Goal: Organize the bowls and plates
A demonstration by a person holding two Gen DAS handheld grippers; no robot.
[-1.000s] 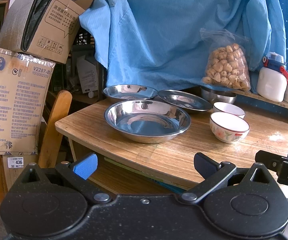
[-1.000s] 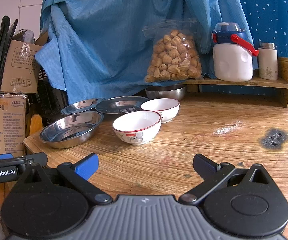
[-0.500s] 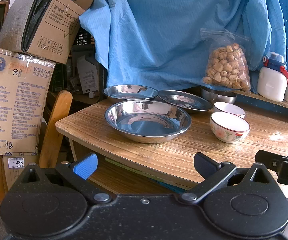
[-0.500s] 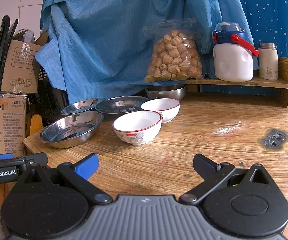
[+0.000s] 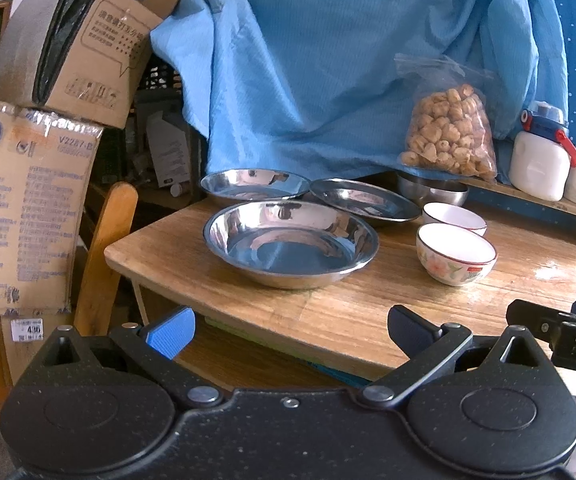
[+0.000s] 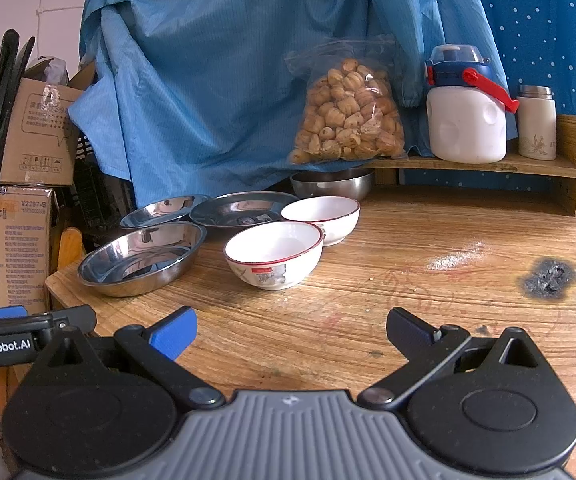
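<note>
Three steel plates lie at the table's left end: a deep near plate (image 5: 291, 244) (image 6: 140, 256), a far-left plate (image 5: 254, 186) (image 6: 160, 210) and a flatter one (image 5: 361, 200) (image 6: 240, 210) beside it. Two white red-rimmed bowls, the near bowl (image 5: 455, 254) (image 6: 274, 254) and the far bowl (image 5: 453, 216) (image 6: 321, 216), sit to their right. A steel bowl (image 5: 431, 192) (image 6: 331, 184) stands under the shelf. My left gripper (image 5: 288, 330) is open off the table's front-left edge. My right gripper (image 6: 289, 332) is open over the bare tabletop, short of the near bowl.
A wooden shelf (image 6: 487, 166) at the back carries a bag of snacks (image 6: 347, 116), a white jug (image 6: 465, 120) and a small flask (image 6: 535, 124). Blue cloth (image 6: 228, 80) hangs behind. Cardboard boxes (image 5: 24, 200) and a wooden chair (image 5: 104, 256) stand left of the table. A burn mark (image 6: 549, 278) is at right.
</note>
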